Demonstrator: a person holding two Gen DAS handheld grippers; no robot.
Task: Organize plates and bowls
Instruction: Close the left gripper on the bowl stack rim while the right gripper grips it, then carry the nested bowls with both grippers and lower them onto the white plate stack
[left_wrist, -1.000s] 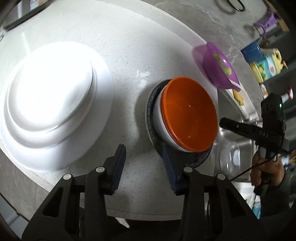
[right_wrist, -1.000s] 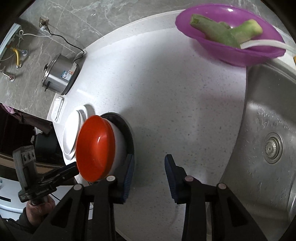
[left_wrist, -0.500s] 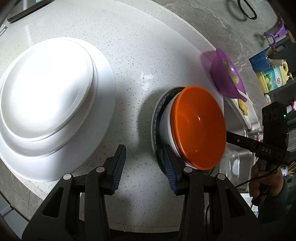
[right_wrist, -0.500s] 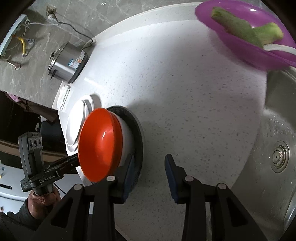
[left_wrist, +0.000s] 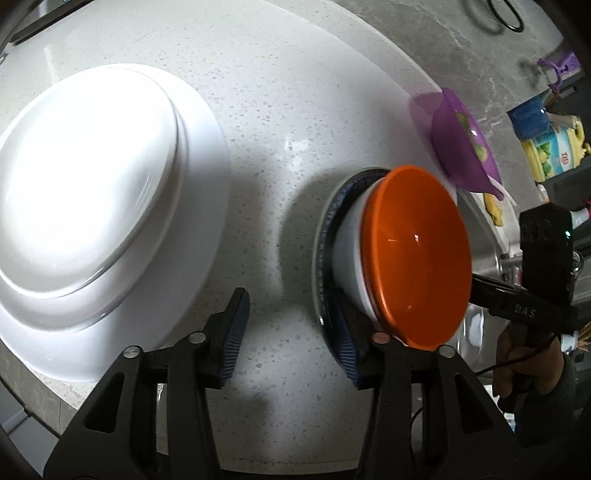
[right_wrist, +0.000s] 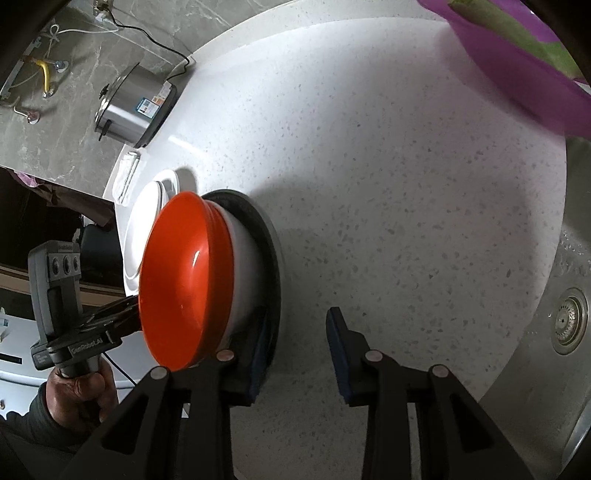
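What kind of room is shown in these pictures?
Most likely a home kitchen: a speckled countertop runs beside a steel sink with a drain, a rice cooker stands at the wall, and stacked white plates sit nearby.

Counting now, both views:
- showing 1 orange bowl, sitting in 1 white bowl, on 1 dark plate
- showing 2 white plates, stacked
- showing 1 purple bowl w/ green veg
- showing 1 steel cooker
- showing 1 sink
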